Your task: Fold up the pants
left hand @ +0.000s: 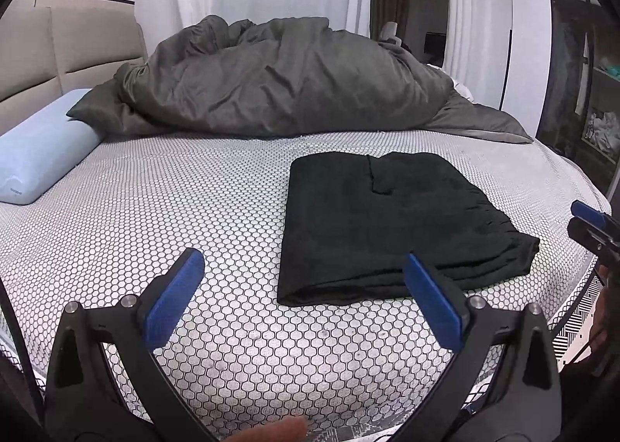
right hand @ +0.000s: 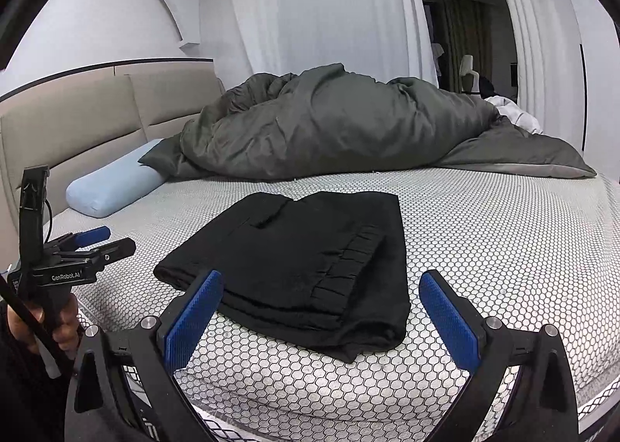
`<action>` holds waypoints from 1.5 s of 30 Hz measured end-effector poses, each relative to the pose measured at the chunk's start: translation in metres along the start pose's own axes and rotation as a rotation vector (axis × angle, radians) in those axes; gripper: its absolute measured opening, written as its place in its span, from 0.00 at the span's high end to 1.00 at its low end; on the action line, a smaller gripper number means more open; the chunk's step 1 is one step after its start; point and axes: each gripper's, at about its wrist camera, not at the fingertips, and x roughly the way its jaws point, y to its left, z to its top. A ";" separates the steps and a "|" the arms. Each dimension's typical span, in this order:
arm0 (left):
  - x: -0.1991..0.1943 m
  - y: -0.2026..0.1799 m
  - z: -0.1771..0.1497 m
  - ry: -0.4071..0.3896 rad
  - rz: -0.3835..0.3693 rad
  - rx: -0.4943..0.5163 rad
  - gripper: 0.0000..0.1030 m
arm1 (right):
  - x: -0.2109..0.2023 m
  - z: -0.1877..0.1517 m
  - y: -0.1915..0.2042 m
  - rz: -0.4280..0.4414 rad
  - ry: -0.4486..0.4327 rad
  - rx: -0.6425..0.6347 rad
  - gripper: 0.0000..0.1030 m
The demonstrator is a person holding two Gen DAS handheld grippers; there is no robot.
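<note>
Black fabric pants [right hand: 294, 267] lie folded compact on honeycomb mattress [right hand: 484, 248]; both grippers [left hand: 304, 298] [right hand: 321, 320] agape, empty, near them; looks finished.

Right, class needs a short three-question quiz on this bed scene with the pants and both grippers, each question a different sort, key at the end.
1. True or false: the left hand-held gripper is clamped on the folded black fabric pants.
2. Which lies nearest the beige padded headboard? A) pale blue bolster pillow B) pants C) crumpled dark grey duvet
3. Fill in: the right hand-held gripper has its jaws ____.

Key: 1 false; 2 A; 3 open.
</note>
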 end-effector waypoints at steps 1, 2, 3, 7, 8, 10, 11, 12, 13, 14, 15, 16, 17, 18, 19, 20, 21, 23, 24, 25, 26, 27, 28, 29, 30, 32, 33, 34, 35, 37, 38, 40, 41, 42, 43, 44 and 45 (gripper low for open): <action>0.001 0.000 0.000 0.002 0.004 -0.001 0.01 | 0.000 0.000 -0.001 0.001 0.001 0.002 0.00; 0.002 0.002 0.000 0.004 0.005 -0.001 0.01 | 0.000 0.000 -0.001 0.002 0.002 0.003 0.00; 0.003 0.003 0.000 0.005 0.004 -0.002 0.01 | 0.001 0.000 -0.002 0.003 0.003 0.002 0.00; 0.003 0.003 0.000 0.003 0.009 -0.001 0.01 | 0.002 0.001 -0.001 0.002 0.009 -0.007 0.00; 0.003 0.003 0.000 0.002 0.010 -0.002 0.01 | 0.003 0.001 -0.001 0.000 0.010 -0.008 0.00; 0.004 0.004 0.000 0.004 0.010 -0.001 0.01 | 0.003 0.001 -0.001 0.001 0.010 -0.010 0.00; 0.004 0.003 0.000 0.006 0.011 0.001 0.01 | 0.004 0.000 -0.001 0.003 0.013 -0.012 0.00; 0.004 0.003 0.000 0.008 0.012 0.003 0.01 | 0.005 0.000 -0.001 0.001 0.016 -0.014 0.00; 0.004 0.003 -0.001 0.010 0.012 0.006 0.01 | 0.005 0.000 0.000 0.000 0.018 -0.017 0.00; 0.005 0.003 0.000 0.011 0.012 0.008 0.01 | 0.005 0.000 -0.001 0.000 0.020 -0.020 0.00; 0.005 0.002 0.000 0.012 0.013 0.009 0.01 | 0.005 0.000 -0.001 0.000 0.020 -0.022 0.00; 0.005 0.002 0.000 0.011 0.011 0.012 0.01 | 0.006 0.000 0.000 0.000 0.021 -0.023 0.00; 0.005 0.002 0.000 0.011 0.011 0.014 0.01 | 0.006 0.000 0.000 0.002 0.021 -0.024 0.00; 0.006 0.001 0.000 0.011 0.012 0.016 0.01 | 0.006 0.000 0.000 0.003 0.022 -0.025 0.00; 0.006 0.001 0.000 0.012 0.012 0.018 0.01 | 0.006 0.000 0.000 0.003 0.022 -0.027 0.00; 0.006 0.001 0.000 0.013 0.013 0.019 0.01 | 0.007 0.000 0.000 0.002 0.023 -0.028 0.00; 0.006 0.001 0.000 0.014 0.013 0.020 0.01 | 0.007 -0.001 0.000 0.002 0.024 -0.029 0.00; 0.007 0.001 0.000 0.014 0.013 0.020 0.01 | 0.007 -0.001 -0.001 0.003 0.024 -0.030 0.00; 0.007 0.001 0.000 0.015 0.013 0.022 0.01 | 0.007 -0.001 -0.001 0.004 0.025 -0.030 0.00; 0.007 0.000 0.000 0.015 0.013 0.023 0.01 | 0.007 -0.001 -0.001 0.003 0.026 -0.029 0.00; 0.008 0.000 0.000 0.017 0.013 0.024 0.01 | 0.008 -0.001 -0.001 0.003 0.027 -0.030 0.00; 0.008 0.000 0.000 0.017 0.014 0.025 0.01 | 0.008 -0.001 -0.002 0.003 0.028 -0.030 0.00; 0.008 0.000 0.000 0.017 0.015 0.027 0.01 | 0.008 -0.001 -0.002 0.004 0.029 -0.030 0.00; 0.008 -0.001 0.000 0.017 0.016 0.028 0.01 | 0.009 -0.001 -0.002 0.004 0.030 -0.030 0.00; 0.008 -0.001 0.000 0.017 0.016 0.029 0.01 | 0.009 -0.001 -0.002 0.004 0.031 -0.031 0.00; 0.009 -0.002 -0.001 0.018 0.016 0.031 0.01 | 0.009 -0.002 -0.002 0.003 0.033 -0.033 0.00; 0.009 -0.002 -0.001 0.018 0.018 0.030 0.01 | 0.010 -0.002 -0.002 0.004 0.034 -0.034 0.00; 0.009 -0.002 -0.001 0.018 0.019 0.030 0.01 | 0.009 -0.002 -0.002 0.004 0.034 -0.035 0.00; 0.009 -0.001 -0.001 0.016 0.020 0.031 0.01 | 0.009 -0.002 -0.003 0.005 0.033 -0.037 0.00; 0.009 0.000 -0.001 0.017 0.020 0.031 0.01 | 0.009 -0.002 -0.003 0.006 0.032 -0.038 0.00; 0.009 0.000 -0.002 0.018 0.019 0.031 0.01 | 0.010 -0.002 -0.003 0.006 0.033 -0.037 0.00; 0.009 0.001 -0.002 0.016 0.018 0.031 0.01 | 0.009 -0.002 -0.004 0.006 0.033 -0.036 0.00; 0.009 0.001 -0.002 0.016 0.016 0.032 0.01 | 0.009 -0.002 -0.004 0.006 0.033 -0.036 0.00; 0.009 0.002 -0.002 0.014 0.015 0.034 0.01 | 0.009 -0.002 -0.004 0.007 0.032 -0.037 0.00; 0.009 0.002 -0.002 0.014 0.016 0.036 0.01 | 0.009 -0.002 -0.004 0.008 0.033 -0.038 0.00; 0.009 0.002 -0.002 0.014 0.017 0.037 0.01 | 0.010 -0.002 -0.005 0.008 0.034 -0.038 0.00; 0.009 0.003 -0.002 0.014 0.020 0.037 0.01 | 0.009 -0.002 -0.004 0.007 0.033 -0.038 0.00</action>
